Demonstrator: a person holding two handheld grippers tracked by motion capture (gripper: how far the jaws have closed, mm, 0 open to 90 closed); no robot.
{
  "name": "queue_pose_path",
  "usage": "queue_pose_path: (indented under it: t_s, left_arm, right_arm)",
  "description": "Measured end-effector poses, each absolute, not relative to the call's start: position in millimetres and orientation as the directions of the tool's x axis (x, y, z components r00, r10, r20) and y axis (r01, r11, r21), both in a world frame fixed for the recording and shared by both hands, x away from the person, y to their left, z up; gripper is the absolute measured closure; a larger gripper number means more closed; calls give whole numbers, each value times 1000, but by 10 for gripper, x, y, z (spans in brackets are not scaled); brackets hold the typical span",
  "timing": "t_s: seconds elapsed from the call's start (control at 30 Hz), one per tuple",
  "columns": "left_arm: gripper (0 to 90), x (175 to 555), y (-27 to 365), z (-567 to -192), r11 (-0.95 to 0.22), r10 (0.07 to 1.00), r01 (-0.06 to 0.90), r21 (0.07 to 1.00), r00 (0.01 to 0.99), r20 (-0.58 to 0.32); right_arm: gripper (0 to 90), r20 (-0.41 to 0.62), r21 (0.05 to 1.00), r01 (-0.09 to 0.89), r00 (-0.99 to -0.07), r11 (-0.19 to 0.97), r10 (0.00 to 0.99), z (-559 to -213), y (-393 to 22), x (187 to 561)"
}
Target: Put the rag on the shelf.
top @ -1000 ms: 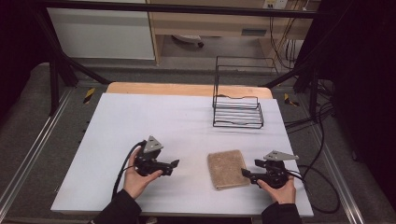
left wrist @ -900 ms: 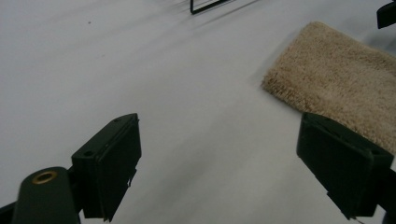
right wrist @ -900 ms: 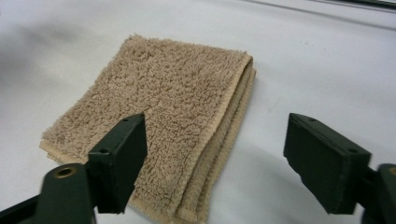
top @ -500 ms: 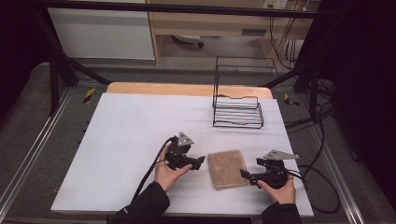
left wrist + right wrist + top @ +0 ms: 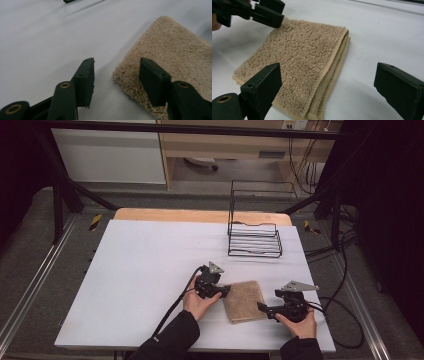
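On the white table (image 5: pixel 145 270), the left hand-held gripper (image 5: pixel 223 291) sits near the front middle, gripped by the person's left hand (image 5: pixel 197 301), with its black cable (image 5: pixel 175 307) trailing back toward the sleeve. Its jaws stand apart, released, straddling the left edge of a folded beige towel (image 5: pixel 243 301): in the left gripper view one jaw rests over bare table and the other over the pile of the towel (image 5: pixel 175 57), with the towel's corner between them. The towel lies flat, folded in layers, its stacked edges showing in the right gripper view (image 5: pixel 307 62), where the left hand-held gripper (image 5: pixel 272 13) also shows at the towel's far corner. Just to the right of the towel, the right hand-held gripper (image 5: pixel 263 309) is held in the right hand (image 5: pixel 299 322), jaws wide apart and gripping nothing, one over the towel's near edge and one over bare table. Farther back on the right stands a black wire rack (image 5: pixel 255 227), well apart from the towel.
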State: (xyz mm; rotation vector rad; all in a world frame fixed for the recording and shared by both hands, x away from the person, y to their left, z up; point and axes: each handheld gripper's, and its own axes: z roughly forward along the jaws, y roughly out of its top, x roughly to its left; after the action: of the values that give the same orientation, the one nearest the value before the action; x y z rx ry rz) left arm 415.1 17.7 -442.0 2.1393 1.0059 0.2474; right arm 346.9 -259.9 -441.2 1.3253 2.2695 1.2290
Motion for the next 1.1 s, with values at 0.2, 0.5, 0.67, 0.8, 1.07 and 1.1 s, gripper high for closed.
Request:
queue_pose_path:
  t_s: [0.2, 0.5, 0.67, 0.8, 1.07, 1.1]
  left_arm:
    - [597, 4168, 155, -4466, -402, 723, 603, 689, 671, -166]
    - [691, 4132, 138, -4503, -384, 722, 609, 694, 666, -185]
    - [769, 4098, 103, -4506, -395, 724, 599, 697, 669, -165]
    - [784, 4080, 82, -4506, -402, 730, 593, 697, 667, -147]
    - [799, 4072, 68, -4506, -417, 726, 583, 697, 675, -130]
    - [800, 4072, 68, -4507, -420, 725, 580, 698, 677, -127]
  right_arm:
    - [84, 180, 760, 602, -557, 245, 811, -4419, -2598, 3483]
    - [106, 154, 754, 603, -546, 259, 824, -4391, -2556, 3587]
    - [136, 135, 765, 590, -541, 260, 830, -4373, -2523, 3720]
    - [170, 115, 767, 582, -537, 268, 836, -4345, -2487, 3865]
    - [277, 114, 754, 596, -533, 276, 838, -4386, -2372, 4150]
    - [288, 112, 751, 599, -532, 279, 839, -4396, -2357, 4170]
